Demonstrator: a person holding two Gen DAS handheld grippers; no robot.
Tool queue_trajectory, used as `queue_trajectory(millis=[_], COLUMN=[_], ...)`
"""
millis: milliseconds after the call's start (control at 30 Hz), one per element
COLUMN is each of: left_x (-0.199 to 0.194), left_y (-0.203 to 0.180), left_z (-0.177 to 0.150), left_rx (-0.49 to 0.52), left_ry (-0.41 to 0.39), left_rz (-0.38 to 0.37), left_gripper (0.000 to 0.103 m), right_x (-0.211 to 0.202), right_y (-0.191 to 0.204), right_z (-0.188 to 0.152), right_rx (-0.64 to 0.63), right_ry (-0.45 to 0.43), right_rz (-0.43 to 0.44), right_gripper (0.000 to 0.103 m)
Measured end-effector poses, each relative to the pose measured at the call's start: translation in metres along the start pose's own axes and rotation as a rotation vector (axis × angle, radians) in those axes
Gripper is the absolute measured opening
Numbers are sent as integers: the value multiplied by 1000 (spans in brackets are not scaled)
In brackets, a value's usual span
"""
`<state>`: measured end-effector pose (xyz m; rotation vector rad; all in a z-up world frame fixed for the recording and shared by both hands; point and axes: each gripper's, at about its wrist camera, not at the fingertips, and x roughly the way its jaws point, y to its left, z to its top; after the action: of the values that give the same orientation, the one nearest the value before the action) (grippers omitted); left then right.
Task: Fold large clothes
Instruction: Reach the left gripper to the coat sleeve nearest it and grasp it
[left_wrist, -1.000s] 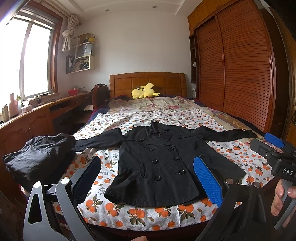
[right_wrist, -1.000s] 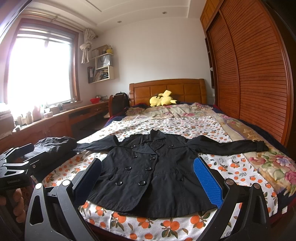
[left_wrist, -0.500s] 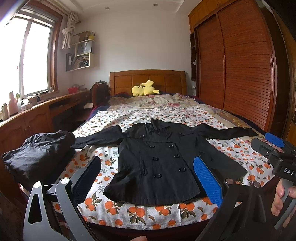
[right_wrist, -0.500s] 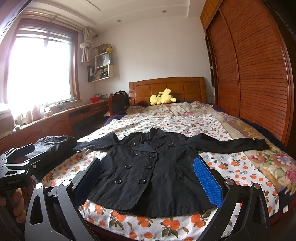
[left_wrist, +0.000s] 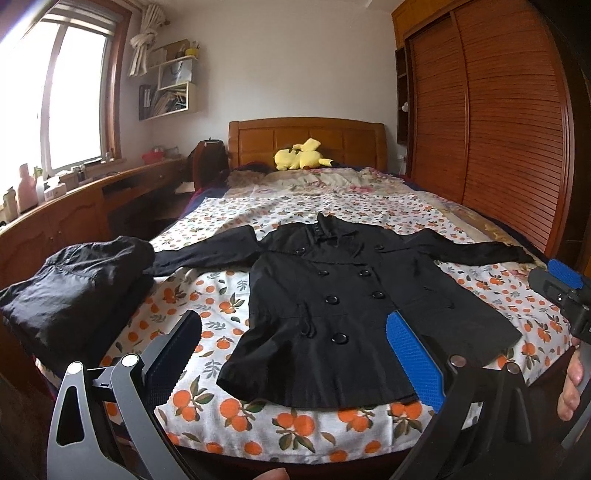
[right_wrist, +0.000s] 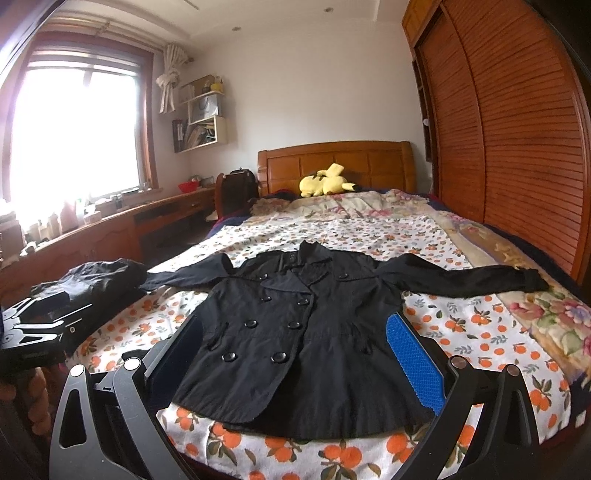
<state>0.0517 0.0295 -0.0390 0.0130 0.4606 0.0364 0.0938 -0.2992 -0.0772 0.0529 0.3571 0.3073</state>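
Note:
A black double-breasted coat (left_wrist: 351, 306) lies flat and face up on the bed, sleeves spread left and right, hem toward me. It also shows in the right wrist view (right_wrist: 295, 332). My left gripper (left_wrist: 295, 350) is open and empty, held off the foot of the bed before the hem. My right gripper (right_wrist: 295, 354) is open and empty, also short of the hem. The right gripper shows at the right edge of the left wrist view (left_wrist: 561, 291).
A pile of folded black clothing (left_wrist: 74, 288) sits on the bed's left corner. The bed has an orange-print sheet (left_wrist: 498, 291), a yellow plush toy (left_wrist: 299, 158) by the headboard, a wooden desk (left_wrist: 85, 206) on the left and a wardrobe (left_wrist: 498, 129) on the right.
Both views have shifted slightly; the coat sits a little higher and nearer the centre. Both grippers stay open and empty.

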Motion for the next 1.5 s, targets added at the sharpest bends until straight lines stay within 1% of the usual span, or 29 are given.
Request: queue_trajectory(millis=[333,633,800,900,1067,1233,1367,1500], left_x=[38,86,104,114,134,170,200,235], left_y=[22,42,56,65,84,108,127,148], left_z=[0,-10,-10,-6,-1,8,14,20], left_rx=[4,1,-25,-35,-68,-93,-101,-128], left_ry=[36,107,125,127,148,186,209,239], left_rz=[15,25,41,67,65,53,62,53], left_gripper=[101,101,101,101,101,101,101,101], right_x=[45,116,153,173,205,237,264,277], right_y=[9,22,29,35,47,57,60,56], right_z=[3,-1,-3,-3,3,3,-9,-12], right_rx=[-42,-83,-93,-110,-139,-154,-178,-164], right_ry=[1,35,80,107,135,123,150,178], right_rz=[37,116,165,188,219,214,192,180], right_gripper=[96,96,96,96,96,95,94,94])
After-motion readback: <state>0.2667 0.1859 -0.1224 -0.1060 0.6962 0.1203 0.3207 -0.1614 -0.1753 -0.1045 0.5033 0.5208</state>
